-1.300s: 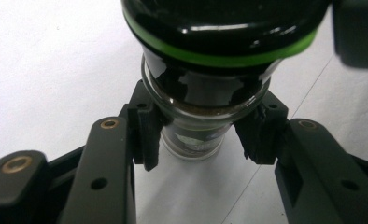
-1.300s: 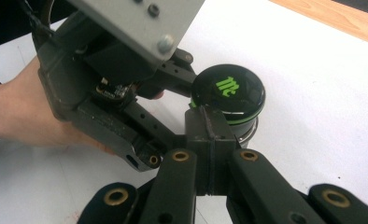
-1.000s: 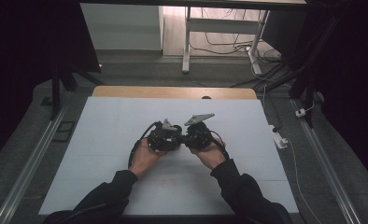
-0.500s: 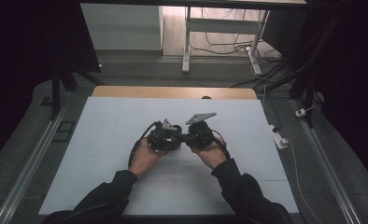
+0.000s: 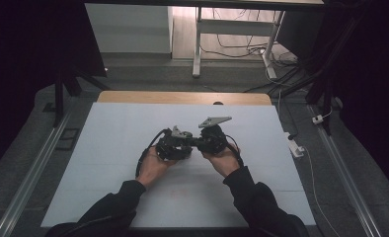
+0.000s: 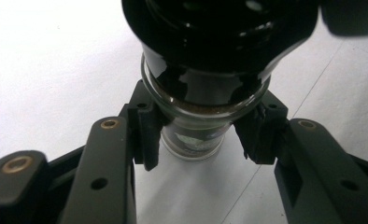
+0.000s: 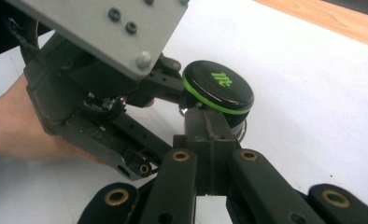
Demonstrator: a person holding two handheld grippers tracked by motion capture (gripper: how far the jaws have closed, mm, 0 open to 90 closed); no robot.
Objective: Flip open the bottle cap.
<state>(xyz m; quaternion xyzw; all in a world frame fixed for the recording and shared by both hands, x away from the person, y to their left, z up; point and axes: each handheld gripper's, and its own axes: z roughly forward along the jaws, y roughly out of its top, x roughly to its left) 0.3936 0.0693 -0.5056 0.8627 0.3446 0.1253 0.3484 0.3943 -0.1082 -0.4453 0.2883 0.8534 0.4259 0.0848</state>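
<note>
Glass jar (image 6: 194,135) with a black, green-rimmed lid (image 7: 218,87) sits above the middle of the white desk (image 5: 108,148), exactly where the earlier high view showed it; neither hand has shifted. Count: one jar, one lid, two grippers. The left gripper (image 6: 196,133) has its fingers (image 6: 147,135) pinching the jar body just below the neck, one pad on each side. The right gripper (image 7: 209,140) has its fingers pressed together, flat against each other, their tips just under the lid's rim; whether they touch the jar cannot be told. In the high view both grippers meet nose to nose. Open desk surface surrounds the hands on all sides, with the wooden far edge (image 5: 182,97) well apart from them.
</note>
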